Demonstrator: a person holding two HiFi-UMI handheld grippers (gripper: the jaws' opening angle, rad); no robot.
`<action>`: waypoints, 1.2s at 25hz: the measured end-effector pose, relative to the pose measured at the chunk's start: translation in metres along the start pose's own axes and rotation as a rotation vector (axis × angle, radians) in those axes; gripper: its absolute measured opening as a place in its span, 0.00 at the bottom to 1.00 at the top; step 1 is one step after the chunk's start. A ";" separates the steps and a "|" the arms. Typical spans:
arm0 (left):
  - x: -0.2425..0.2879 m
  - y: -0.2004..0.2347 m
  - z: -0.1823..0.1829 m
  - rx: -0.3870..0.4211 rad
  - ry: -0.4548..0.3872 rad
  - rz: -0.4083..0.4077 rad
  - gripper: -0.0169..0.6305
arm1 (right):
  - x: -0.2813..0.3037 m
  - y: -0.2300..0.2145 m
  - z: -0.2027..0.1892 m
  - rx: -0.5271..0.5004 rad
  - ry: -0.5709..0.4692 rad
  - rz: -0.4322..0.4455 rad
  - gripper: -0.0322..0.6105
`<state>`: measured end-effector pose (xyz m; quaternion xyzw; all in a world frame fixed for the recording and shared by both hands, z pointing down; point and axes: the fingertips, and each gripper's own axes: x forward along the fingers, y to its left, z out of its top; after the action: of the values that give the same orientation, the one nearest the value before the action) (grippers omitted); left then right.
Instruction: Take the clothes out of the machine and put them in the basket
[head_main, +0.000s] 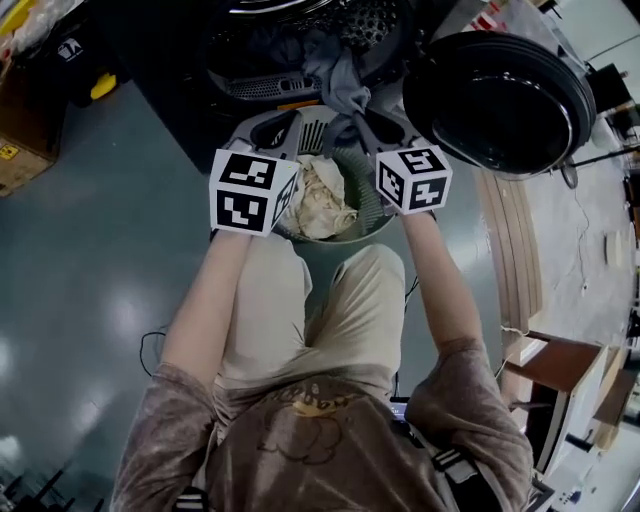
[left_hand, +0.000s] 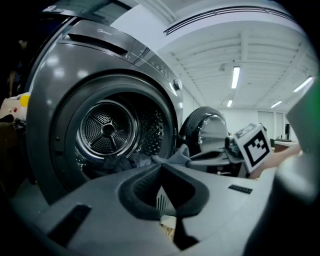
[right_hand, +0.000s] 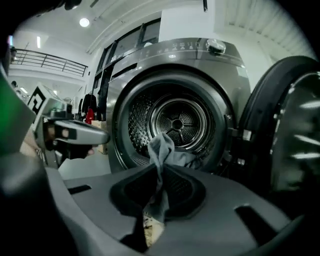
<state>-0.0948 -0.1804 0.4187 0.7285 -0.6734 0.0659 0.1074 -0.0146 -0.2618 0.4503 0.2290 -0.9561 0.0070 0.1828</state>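
The grey washing machine stands open, its round door swung to the right. My right gripper is shut on a grey cloth that stretches back to the drum mouth. In the right gripper view the cloth runs up out of the right gripper toward the drum. My left gripper hovers beside it, shut and holding nothing, over the round basket. A cream cloth lies in the basket. Dark clothes remain inside the drum.
The open door stands close on the right of my right gripper. A cardboard box sits on the floor at far left. Wooden boards and furniture line the right side. A thin cable lies on the floor.
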 end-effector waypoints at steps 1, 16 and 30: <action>0.001 -0.002 0.001 0.008 -0.002 0.002 0.04 | -0.010 0.003 -0.005 0.006 -0.003 0.000 0.11; 0.011 -0.015 0.001 0.032 -0.003 0.010 0.04 | -0.107 0.066 -0.060 -0.018 0.061 0.044 0.11; 0.016 -0.010 -0.002 0.024 0.006 0.010 0.04 | -0.097 0.058 -0.053 0.077 -0.002 0.028 0.44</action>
<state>-0.0839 -0.1944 0.4238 0.7260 -0.6760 0.0767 0.1003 0.0586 -0.1627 0.4698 0.2222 -0.9585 0.0461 0.1727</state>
